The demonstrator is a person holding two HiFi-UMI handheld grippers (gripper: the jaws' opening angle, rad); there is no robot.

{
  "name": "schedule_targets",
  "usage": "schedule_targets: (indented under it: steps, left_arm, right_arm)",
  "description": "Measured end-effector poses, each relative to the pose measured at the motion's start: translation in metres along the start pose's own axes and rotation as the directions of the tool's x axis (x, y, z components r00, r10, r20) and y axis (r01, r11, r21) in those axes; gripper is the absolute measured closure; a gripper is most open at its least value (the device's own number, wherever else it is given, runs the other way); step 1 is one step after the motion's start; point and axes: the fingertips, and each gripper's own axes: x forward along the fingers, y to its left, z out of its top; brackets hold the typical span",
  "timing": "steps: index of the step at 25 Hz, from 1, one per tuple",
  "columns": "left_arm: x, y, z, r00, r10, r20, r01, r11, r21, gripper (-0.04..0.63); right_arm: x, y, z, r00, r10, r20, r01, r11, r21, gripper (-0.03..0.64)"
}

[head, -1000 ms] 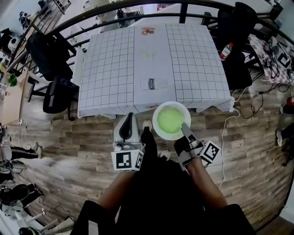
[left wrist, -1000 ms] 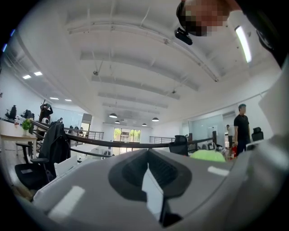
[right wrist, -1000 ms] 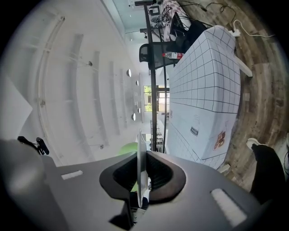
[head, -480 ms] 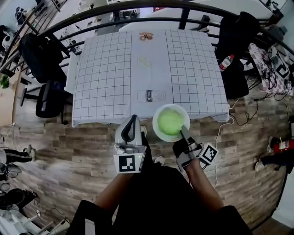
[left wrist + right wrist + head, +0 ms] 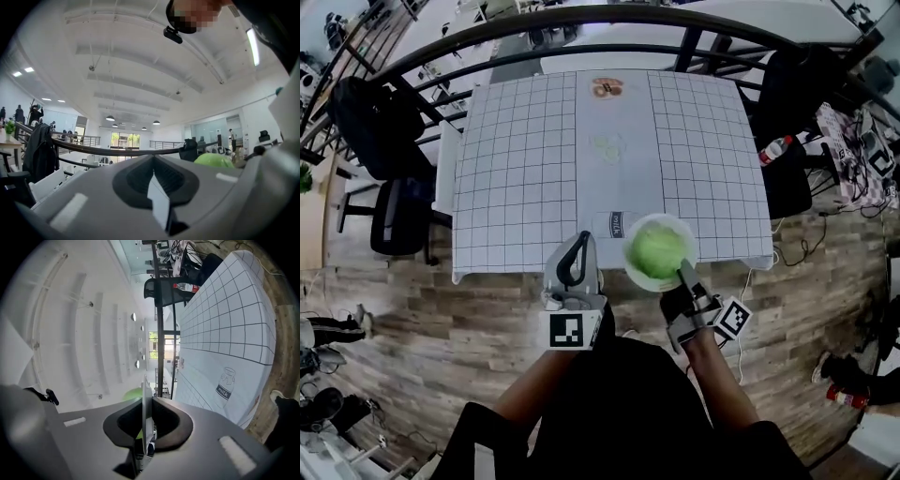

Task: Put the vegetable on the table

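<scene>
A round green vegetable (image 5: pixel 659 249) lies on a white plate (image 5: pixel 635 234). My right gripper (image 5: pixel 682 273) is shut on the plate's near rim and holds it level over the table's near edge. In the right gripper view the rim (image 5: pixel 144 399) stands edge-on between the jaws of my right gripper (image 5: pixel 145 427), with the vegetable (image 5: pixel 132 393) behind it. My left gripper (image 5: pixel 582 238) is beside the plate on its left, jaws together and holding nothing. In the left gripper view, my left gripper (image 5: pixel 154 180) shows its jaws closed, and the vegetable (image 5: pixel 213 159) peeks out at the right.
The table (image 5: pixel 525 169) has a white gridded cloth with printed pictures, a milk bottle (image 5: pixel 614 223) nearest. A black chair (image 5: pixel 389 220) stands at its left, another chair (image 5: pixel 787 94) and a red-capped bottle (image 5: pixel 776 150) at its right. A dark railing (image 5: pixel 581 14) runs behind.
Both grippers and the plate have moved forward toward the table; the plate was over the wooden floor and now overlaps the table's near edge. The grip on the rim is unchanged.
</scene>
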Motion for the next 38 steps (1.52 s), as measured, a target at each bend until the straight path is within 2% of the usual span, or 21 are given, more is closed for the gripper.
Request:
schedule_targets:
  steps: [3,8,14,20,23,32,38]
  left_arm:
    - [0.008,0.014,-0.002,1.0,0.002,0.012,-0.002,1.0,-0.007,0.588]
    - [0.007,0.021,-0.007,0.999,-0.024,0.037,0.023,0.999,0.024,0.588]
    - [-0.026,0.022,-0.004,0.993,-0.053,0.101,0.051,0.998,0.024,0.587]
    - [0.061,0.082,0.0,0.997,-0.074,0.032,0.076,0.996,-0.047,0.588]
    - [0.074,0.097,-0.002,0.997,-0.071,0.015,0.072,0.995,-0.062,0.588]
    - [0.093,0.093,-0.007,1.0,-0.023,0.001,0.023,0.997,-0.077,0.588]
    - [0.118,0.079,-0.006,1.0,0.0,0.015,0.001,0.998,-0.061,0.588]
  right_arm:
    - [0.019,0.001,0.001,1.0,0.011,0.011,-0.011,1.0,0.004,0.589]
    - [0.026,-0.006,-0.006,0.998,0.054,0.026,-0.054,0.999,0.007,0.589]
    - [0.018,-0.002,-0.034,0.989,0.142,0.032,-0.141,0.99,-0.026,0.588]
    - [0.104,0.0,-0.003,0.997,0.029,0.074,-0.029,1.0,0.006,0.586]
    - [0.123,-0.002,0.001,0.997,0.016,0.073,-0.017,1.0,0.015,0.586]
    - [0.135,-0.019,0.029,0.999,-0.009,0.047,0.009,1.0,-0.008,0.586]
    - [0.144,-0.037,0.057,0.999,-0.021,0.025,0.021,1.0,-0.016,0.586]
